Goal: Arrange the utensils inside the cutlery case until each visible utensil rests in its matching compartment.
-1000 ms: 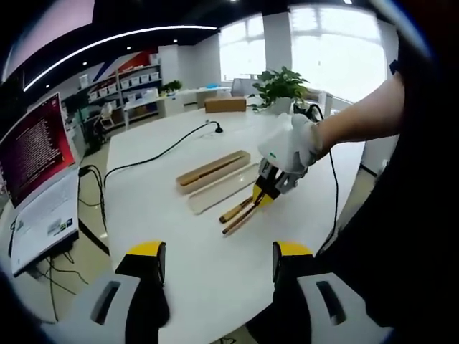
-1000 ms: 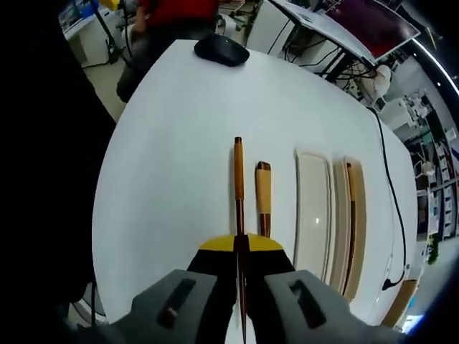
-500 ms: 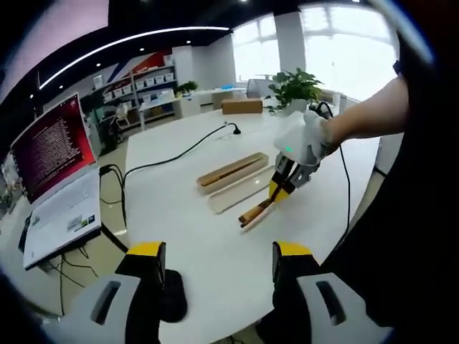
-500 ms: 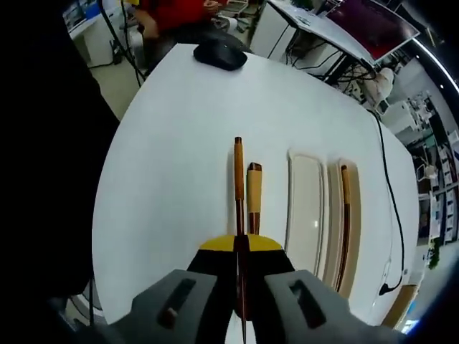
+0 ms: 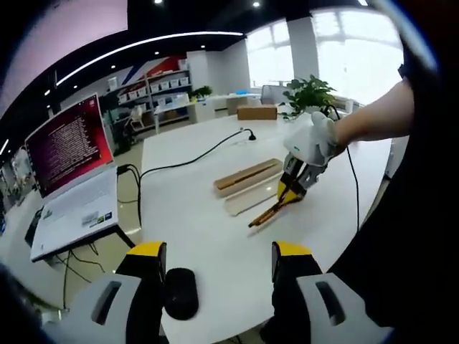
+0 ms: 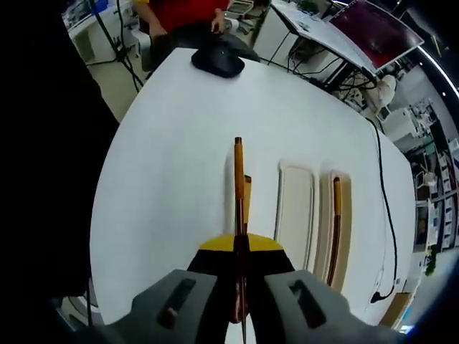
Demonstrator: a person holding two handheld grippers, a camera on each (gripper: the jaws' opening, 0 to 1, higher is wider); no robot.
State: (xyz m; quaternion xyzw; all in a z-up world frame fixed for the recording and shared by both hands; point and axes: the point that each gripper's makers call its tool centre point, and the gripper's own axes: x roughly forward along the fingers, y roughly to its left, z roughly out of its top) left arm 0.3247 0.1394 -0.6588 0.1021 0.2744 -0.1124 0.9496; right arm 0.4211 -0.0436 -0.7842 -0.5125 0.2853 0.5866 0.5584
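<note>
The right claw (image 6: pixel 239 247) is clamped on a wood-handled utensil (image 6: pixel 237 172), held out straight ahead, probably lifted off the white surface (image 6: pixel 172 143). A second utensil (image 6: pixel 247 204) is seen just beside it, then the cutlery case (image 6: pixel 295 215), one piece (image 6: pixel 334 229) already inside. The left claw (image 5: pixel 218 259) is held wide apart, a mouse (image 5: pixel 180 292) between.

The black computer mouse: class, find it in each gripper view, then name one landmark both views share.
Left gripper view: the black computer mouse lies low on the white table, between the left gripper's jaws.
Right gripper view: it lies near the table's far edge, top centre.
Shared landmark: the wooden cutlery case.
</note>
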